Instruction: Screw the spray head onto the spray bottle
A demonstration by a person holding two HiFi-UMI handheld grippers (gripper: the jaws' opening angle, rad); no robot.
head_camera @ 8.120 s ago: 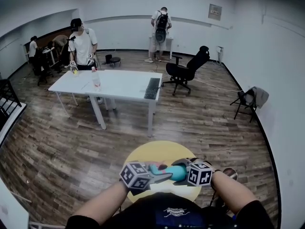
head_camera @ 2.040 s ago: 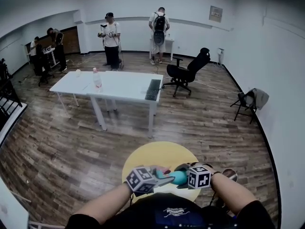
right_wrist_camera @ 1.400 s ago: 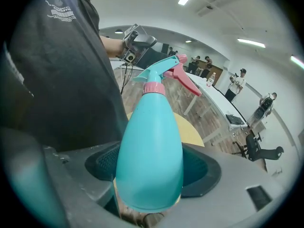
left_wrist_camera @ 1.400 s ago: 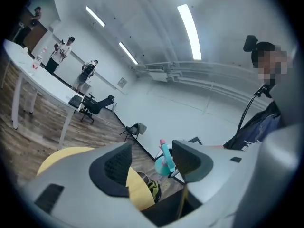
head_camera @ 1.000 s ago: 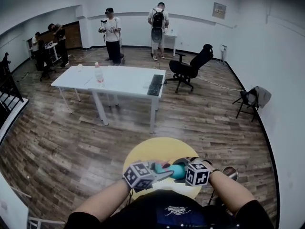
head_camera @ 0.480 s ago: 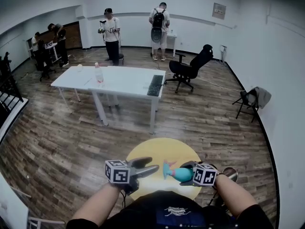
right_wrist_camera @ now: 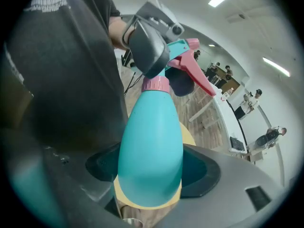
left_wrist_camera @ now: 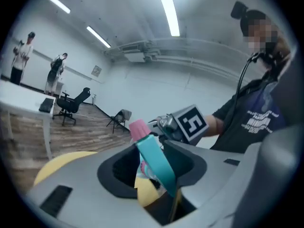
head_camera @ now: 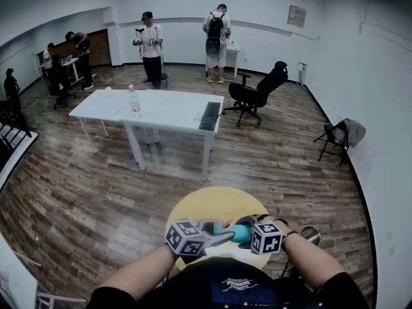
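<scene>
Over yellow table (head_camera: 207,201), bottle (right_wrist_camera: 150,141) in right tongs (right_wrist_camera: 153,177)

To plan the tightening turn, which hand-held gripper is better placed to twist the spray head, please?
Left hand-held gripper: its jaws have just been closing with the spray head between them, while the right hand-held gripper grips the bottle.
</scene>
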